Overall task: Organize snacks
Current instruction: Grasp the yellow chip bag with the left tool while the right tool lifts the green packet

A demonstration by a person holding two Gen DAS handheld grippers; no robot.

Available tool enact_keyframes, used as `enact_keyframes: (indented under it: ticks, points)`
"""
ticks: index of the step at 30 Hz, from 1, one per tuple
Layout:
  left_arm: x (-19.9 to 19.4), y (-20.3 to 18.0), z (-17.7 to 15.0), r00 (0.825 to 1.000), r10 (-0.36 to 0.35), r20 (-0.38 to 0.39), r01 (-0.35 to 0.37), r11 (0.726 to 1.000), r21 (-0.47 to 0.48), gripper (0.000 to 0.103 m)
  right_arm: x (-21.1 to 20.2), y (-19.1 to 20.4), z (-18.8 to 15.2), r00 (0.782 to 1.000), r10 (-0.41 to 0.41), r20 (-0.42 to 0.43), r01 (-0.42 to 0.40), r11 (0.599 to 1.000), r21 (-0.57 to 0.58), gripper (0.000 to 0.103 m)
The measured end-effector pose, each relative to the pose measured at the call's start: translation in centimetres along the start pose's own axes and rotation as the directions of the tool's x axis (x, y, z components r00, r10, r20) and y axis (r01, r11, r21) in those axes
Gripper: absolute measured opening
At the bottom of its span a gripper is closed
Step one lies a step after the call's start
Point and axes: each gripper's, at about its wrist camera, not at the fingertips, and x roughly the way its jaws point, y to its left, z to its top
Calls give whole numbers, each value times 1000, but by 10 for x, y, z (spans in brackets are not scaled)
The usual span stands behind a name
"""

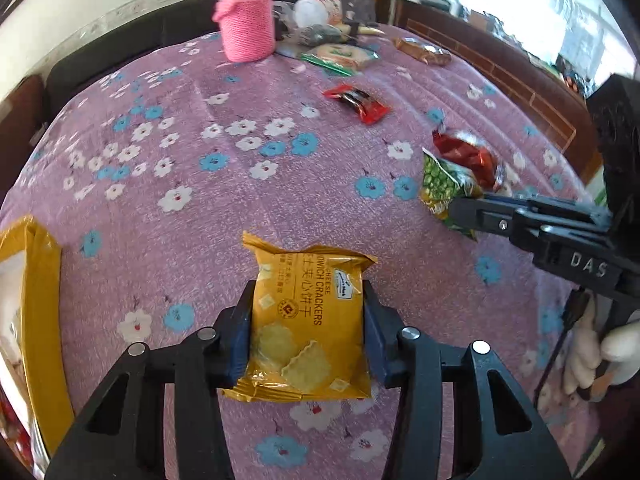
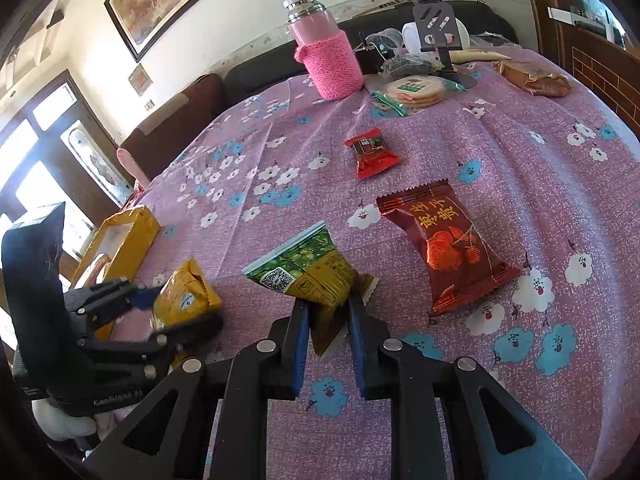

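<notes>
My left gripper point(image 1: 307, 332) clamps the yellow cracker packet point(image 1: 306, 320) by its long sides, its long axis pointing away from me above the flowered worktop point(image 1: 240, 200), while my right gripper point(image 2: 328, 336) pinches one end of the green pea packet point(image 2: 308, 280), its wider end aimed up-left.
</notes>
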Motion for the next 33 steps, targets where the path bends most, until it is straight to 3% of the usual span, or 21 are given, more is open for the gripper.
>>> enact_keyframes:
  ticks: [10, 14, 18, 23, 27, 33]
  points:
    - [-63, 39, -23, 993, -42, 114, 66, 974, -217, 44, -7, 4, -1, 999, 23, 32, -23, 1000, -8, 19]
    - [-99, 70, -46, 987, 13, 160, 39, 948, -315, 44, -9, 5, 0, 999, 24, 40, -24, 1000, -8, 19]
    - [-141, 113, -85, 974, 133, 185, -40, 898, -438, 44, -12, 13, -1, 998, 40, 48, -39, 999, -23, 19]
    - [-178, 157, -135, 941, 298, 163, -164, 819, -549, 44, -17, 51, 2, 996, 81, 33, -77, 993, -94, 19]
    - [-184, 174, -161, 938, 314, 144, -168, 779, -604, 44, -16, 96, 7, 990, 144, 4, -142, 980, -141, 19]
    - [-168, 179, -176, 957, 261, 125, -133, 780, -611, 44, -1, 176, 3, 970, 230, -81, -243, 943, -228, 18]
